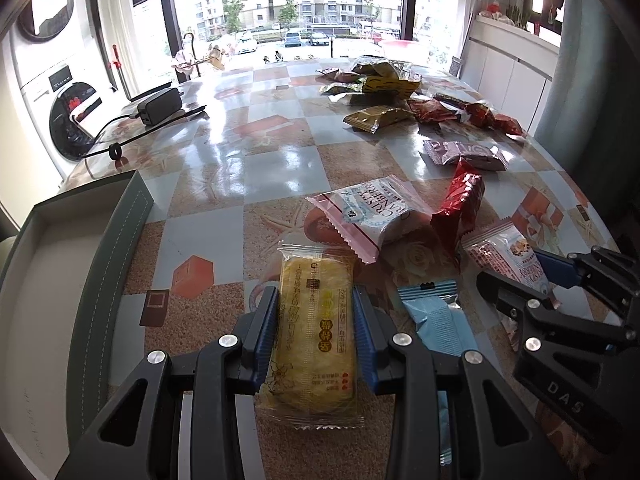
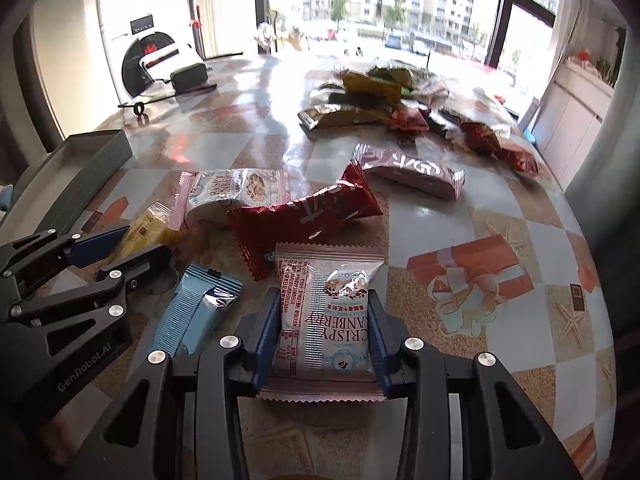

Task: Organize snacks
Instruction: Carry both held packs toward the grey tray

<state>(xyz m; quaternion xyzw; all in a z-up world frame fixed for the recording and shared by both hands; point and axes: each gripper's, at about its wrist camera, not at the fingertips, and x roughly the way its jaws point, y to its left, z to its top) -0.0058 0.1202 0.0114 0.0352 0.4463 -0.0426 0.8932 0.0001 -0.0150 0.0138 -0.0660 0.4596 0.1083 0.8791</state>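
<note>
In the left wrist view my left gripper [image 1: 315, 296] is shut on a yellow snack packet [image 1: 316, 344], its blue pads pressing the packet's long sides just above the table. In the right wrist view my right gripper [image 2: 324, 298] is shut the same way on a pink-and-white cranberry crisp packet [image 2: 326, 320]. The two grippers sit side by side, each showing in the other's view: right gripper [image 1: 516, 270], left gripper [image 2: 144, 240]. An open grey-green box [image 1: 80, 240] [image 2: 80, 168] with a pale inside lies at the left.
Between the grippers lies a light blue packet [image 1: 436, 312] [image 2: 196, 304]. Ahead are a second cranberry packet [image 1: 372, 212], a red packet [image 1: 456, 208], a purple packet [image 1: 464, 154] and a far pile of snacks [image 1: 384, 80]. A black charger [image 1: 160, 106] sits far left.
</note>
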